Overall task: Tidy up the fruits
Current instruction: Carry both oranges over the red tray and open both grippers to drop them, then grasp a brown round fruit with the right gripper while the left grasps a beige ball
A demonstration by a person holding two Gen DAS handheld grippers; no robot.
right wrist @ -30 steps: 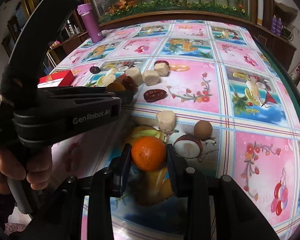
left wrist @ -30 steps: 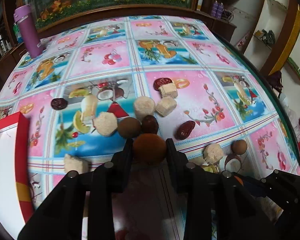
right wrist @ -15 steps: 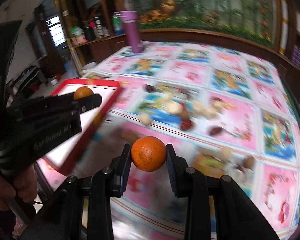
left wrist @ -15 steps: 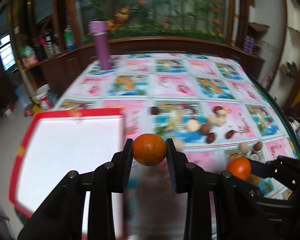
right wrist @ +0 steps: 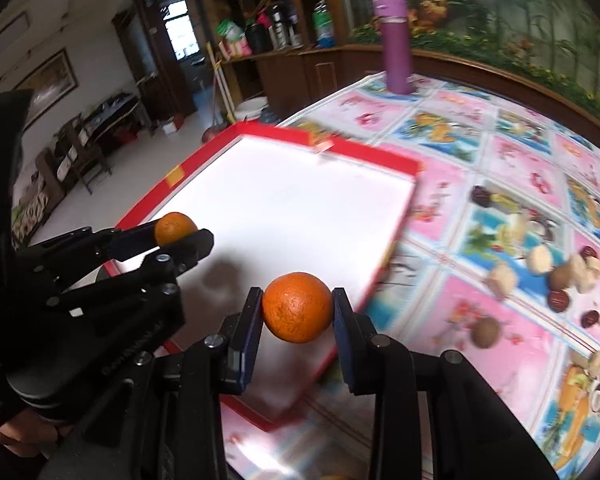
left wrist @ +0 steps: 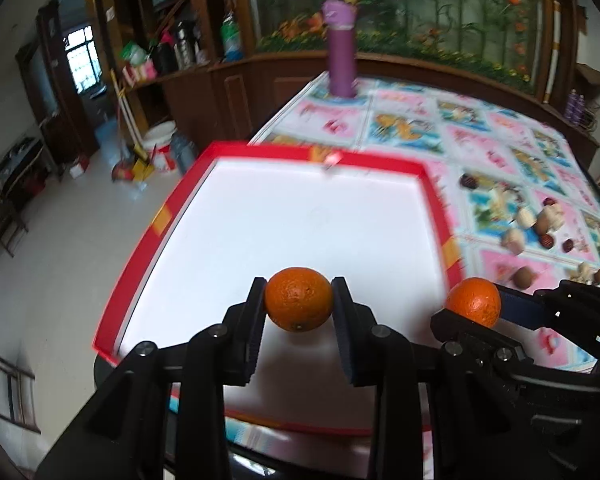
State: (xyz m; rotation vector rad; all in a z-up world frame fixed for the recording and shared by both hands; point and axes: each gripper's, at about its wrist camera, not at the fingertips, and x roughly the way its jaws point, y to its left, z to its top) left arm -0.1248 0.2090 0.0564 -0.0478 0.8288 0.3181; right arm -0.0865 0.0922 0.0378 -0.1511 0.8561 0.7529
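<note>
Each gripper's jaws clamp an orange: left gripper (left wrist: pixel 299 305) holds one orange (left wrist: pixel 299 299) over the bare white tray (left wrist: pixel 236 184), right gripper (right wrist: pixel 298 312) above its near edge; loose fruit (right wrist: pixel 540 260) waits mid-surface, so sorting looks barely begun

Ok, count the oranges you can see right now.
2. One orange is clamped in the left gripper over the red tray; the other orange is in the right gripper, at the tray's edge.

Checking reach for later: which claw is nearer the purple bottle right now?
Right, slightly. The purple bottle stands at the table's far edge; the right claw holds its orange over the red tray's table-side rim, the left claw farther out.
</note>
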